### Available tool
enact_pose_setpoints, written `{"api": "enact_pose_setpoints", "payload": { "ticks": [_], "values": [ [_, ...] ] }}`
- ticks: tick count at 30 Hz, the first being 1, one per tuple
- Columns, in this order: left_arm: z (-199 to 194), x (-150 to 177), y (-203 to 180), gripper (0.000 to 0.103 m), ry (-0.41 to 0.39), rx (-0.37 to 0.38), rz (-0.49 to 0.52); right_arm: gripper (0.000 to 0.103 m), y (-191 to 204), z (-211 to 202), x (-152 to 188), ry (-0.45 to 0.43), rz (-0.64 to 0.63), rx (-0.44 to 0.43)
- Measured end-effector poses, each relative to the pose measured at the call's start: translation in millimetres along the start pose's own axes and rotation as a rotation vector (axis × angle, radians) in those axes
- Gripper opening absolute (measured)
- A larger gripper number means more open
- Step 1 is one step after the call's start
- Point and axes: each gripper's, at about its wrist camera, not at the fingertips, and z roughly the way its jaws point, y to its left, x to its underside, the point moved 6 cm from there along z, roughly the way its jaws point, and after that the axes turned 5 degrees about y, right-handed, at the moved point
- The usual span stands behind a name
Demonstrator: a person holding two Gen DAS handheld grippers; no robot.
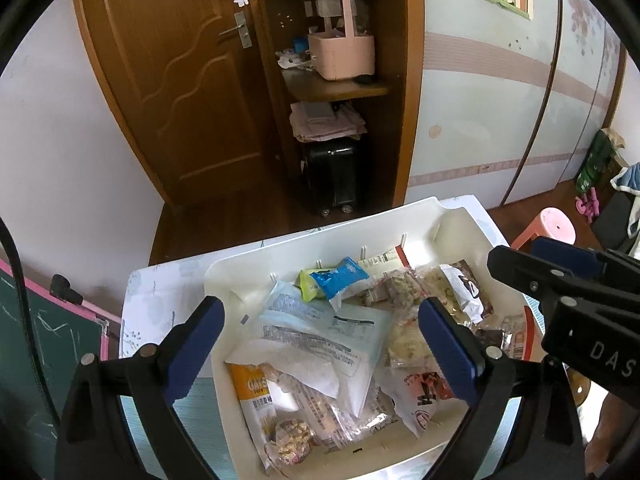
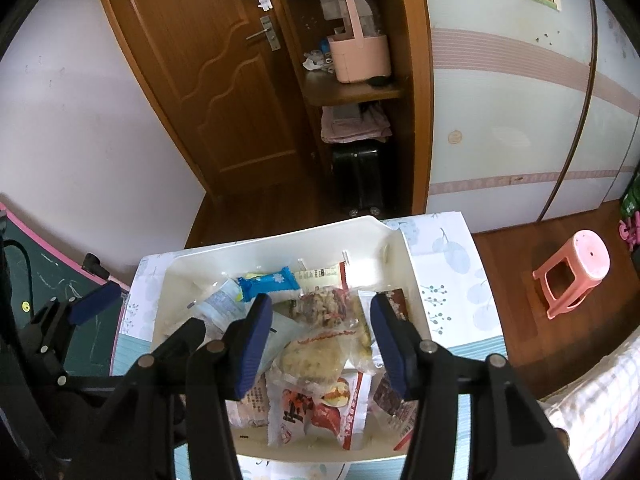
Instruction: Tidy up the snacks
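Note:
A white plastic bin sits on a small table and holds many snack packets. In it lie a blue wrapped snack, a large pale blue-white pouch, an orange oats packet and a red-and-white packet. My left gripper is open above the bin's left half, holding nothing. My right gripper is open above the bin's right half, over clear packets of nut bars, holding nothing. The right gripper also shows in the left wrist view.
The table has a leaf-print cover. A pink stool stands on the wooden floor to the right. A green chalkboard leans at the left. Behind are a brown door, shelves with a pink basket and a black suitcase.

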Motion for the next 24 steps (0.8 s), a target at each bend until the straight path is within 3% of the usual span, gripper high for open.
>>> {"api": "enact_pose_setpoints", "payload": {
  "ticks": [10, 18, 24],
  "values": [
    [-23, 12, 11, 0.097, 0.002, 0.022, -0.043, 0.052, 9, -16, 9, -0.008, -0.008, -0.019],
    [-76, 37, 17, 0.097, -0.035, 0.040, -0.063, 0.052, 27, -60, 30, -0.048, -0.020, -0.041],
    [-126, 74, 21, 0.097, -0.061, 0.067, -0.086, 0.053, 41, -101, 60, -0.086, -0.031, -0.055]
  ]
}}
